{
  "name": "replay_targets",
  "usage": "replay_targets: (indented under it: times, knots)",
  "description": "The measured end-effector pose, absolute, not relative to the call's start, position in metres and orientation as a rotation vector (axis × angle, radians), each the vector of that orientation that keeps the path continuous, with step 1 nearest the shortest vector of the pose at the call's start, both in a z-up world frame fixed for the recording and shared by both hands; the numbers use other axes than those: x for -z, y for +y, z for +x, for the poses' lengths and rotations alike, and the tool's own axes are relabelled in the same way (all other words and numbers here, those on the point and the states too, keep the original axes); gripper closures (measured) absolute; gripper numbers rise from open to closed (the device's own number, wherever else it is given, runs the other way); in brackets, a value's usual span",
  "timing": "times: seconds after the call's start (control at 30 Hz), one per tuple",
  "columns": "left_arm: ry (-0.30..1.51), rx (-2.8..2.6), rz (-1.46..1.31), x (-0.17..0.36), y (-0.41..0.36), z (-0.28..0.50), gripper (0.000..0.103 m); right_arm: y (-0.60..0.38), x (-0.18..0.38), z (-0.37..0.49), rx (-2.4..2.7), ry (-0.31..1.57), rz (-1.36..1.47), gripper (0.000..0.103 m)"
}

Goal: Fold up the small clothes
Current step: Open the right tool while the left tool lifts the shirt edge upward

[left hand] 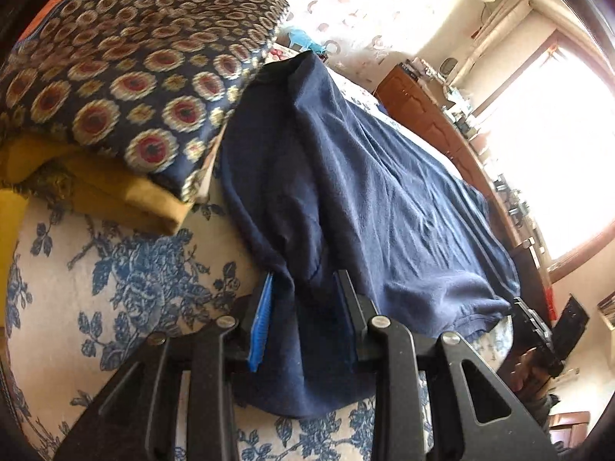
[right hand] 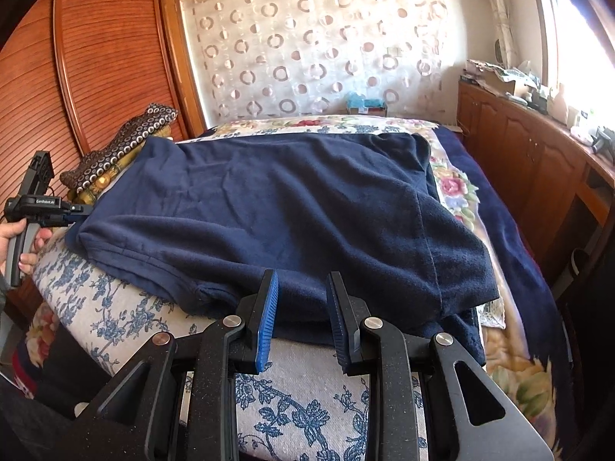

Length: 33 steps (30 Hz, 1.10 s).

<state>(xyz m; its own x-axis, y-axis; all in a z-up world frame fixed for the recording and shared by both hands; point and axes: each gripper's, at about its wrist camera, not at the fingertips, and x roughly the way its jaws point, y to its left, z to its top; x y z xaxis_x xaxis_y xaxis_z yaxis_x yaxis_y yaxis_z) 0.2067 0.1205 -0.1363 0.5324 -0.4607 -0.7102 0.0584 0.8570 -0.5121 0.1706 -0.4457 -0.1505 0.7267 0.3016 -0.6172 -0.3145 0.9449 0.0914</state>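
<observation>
Daylight floods through the blown-out window, edges bend fisheye-style, and the patterned cushion looks slightly motion-blurred.

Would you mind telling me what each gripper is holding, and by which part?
Both hold the navy blue fleece garment: the left gripper grips its bunched corner, the right gripper its near hem.
</observation>
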Motion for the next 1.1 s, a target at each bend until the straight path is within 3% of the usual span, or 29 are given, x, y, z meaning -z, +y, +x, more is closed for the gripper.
replay_targets:
  times: [0.17,0.23,0.3,0.33,0.5,0.63,1.1]
  knots:
    - [0.975,0.272,-0.361,0.131,0.102,0.215,0.074,-0.439,0.154,0.178,-0.342,0.690,-0.051,0.078]
    - [0.974,0.259,-0.338,0.133,0.097,0.218,0.074,-0.435,0.155,0.182,-0.345,0.695,-0.065,0.067]
    - [0.976,0.256,-0.329,0.133,0.093,0.223,0.074,-0.432,0.155,0.185,-0.349,0.688,-0.062,0.044]
    - [0.976,0.254,-0.325,0.133,0.092,0.225,0.074,-0.431,0.155,0.187,-0.358,0.686,-0.056,0.041]
    - [0.958,0.269,-0.308,0.134,0.082,0.239,0.074,-0.424,0.157,0.193,-0.346,0.699,-0.074,0.041]
    - [0.946,0.268,-0.278,0.134,0.077,0.243,0.098,-0.424,0.161,0.193,-0.357,0.707,-0.064,0.041]
    - [0.741,0.441,-0.221,0.059,-0.002,0.233,0.101,-0.452,0.166,0.191,-0.316,0.713,0.008,0.041]
